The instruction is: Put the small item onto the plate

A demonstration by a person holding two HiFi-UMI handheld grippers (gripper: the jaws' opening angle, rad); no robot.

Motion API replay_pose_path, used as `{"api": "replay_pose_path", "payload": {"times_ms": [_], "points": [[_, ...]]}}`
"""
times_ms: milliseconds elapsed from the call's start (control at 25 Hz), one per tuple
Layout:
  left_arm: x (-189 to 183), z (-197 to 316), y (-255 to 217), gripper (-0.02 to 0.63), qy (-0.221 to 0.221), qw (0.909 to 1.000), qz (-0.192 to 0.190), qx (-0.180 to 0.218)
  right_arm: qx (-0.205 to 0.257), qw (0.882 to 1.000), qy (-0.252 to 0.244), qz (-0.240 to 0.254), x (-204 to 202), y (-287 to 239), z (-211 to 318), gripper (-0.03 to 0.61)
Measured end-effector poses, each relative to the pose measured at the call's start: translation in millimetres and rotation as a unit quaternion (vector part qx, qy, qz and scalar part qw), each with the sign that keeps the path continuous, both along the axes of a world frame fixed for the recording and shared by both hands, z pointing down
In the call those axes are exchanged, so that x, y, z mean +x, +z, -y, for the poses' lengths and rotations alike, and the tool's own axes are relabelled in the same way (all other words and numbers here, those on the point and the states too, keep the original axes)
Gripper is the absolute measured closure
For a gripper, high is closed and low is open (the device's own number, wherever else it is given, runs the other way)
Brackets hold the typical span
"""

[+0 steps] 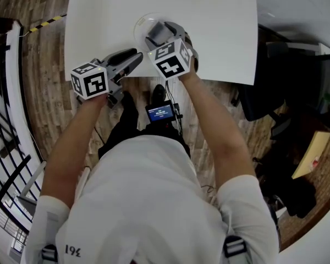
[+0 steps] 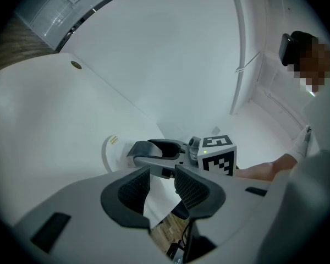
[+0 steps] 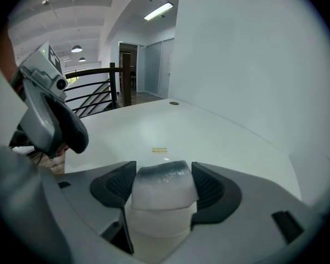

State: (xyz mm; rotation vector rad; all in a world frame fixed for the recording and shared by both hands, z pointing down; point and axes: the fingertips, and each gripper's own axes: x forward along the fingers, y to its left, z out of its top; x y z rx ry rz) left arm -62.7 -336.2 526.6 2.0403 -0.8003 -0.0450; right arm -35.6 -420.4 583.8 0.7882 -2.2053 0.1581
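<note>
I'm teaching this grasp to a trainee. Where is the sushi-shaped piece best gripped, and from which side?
By its two side faces, across the narrow width, coming from the white end, as the right gripper does now. The sides of the sushi-shaped piece look flat and parallel, so a pinch likely seats evenly; its grey top is rounded.

Bright, even indoor light; white table (image 1: 220,32) near blown-out; fisheye warp w/ dark corners.

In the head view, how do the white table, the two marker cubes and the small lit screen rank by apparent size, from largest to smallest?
1. White table: by far the largest.
2. Right cube and left cube: they look nearly alike, so I do not rank them.
3. Lit screen: the smallest.
</note>
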Motion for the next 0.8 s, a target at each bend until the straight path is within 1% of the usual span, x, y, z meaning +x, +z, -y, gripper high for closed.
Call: {"api": "replay_pose_path", "payload": {"times_ms": [200,560,680,800], "points": [[-7,-2,10,0.489,-0.006,0.9999,0.001,-0.011,-0.005,1.0,-0.001,0.006,-16,11,13,0.261],[-5,-7,17,0.489,-0.007,0.9998,0.0,-0.02,-0.019,0.999,0.013,0.038,-18,13,22,0.261],[-4,-7,18,0.489,-0.003,0.9998,0.0,-0.022,-0.033,0.998,0.021,0.049,-18,16,20,0.261],[-2,-8,19,0.489,-0.001,0.9997,0.001,-0.023,-0.04,0.998,0.017,0.04,-16,20,17,0.261]]}}
